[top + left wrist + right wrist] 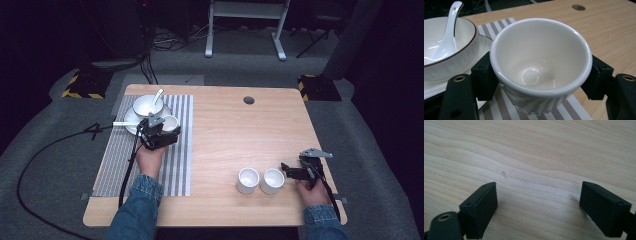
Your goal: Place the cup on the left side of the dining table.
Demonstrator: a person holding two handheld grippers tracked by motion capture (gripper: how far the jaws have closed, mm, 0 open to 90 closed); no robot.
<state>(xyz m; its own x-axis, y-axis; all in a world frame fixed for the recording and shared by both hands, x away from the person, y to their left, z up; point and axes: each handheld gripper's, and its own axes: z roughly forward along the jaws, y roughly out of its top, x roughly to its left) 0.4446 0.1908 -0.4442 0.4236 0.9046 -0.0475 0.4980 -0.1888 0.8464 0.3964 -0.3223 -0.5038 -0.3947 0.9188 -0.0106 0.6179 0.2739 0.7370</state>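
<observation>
White cup [540, 62] sits clamped upright between my left gripper's [161, 131] jaws, over the striped mat [175, 165] at the far left, just right of the bowl [446, 47] and plate; my right gripper [295, 171] rests wide and empty at the near right, two more cups [260, 180] just left of it.
</observation>
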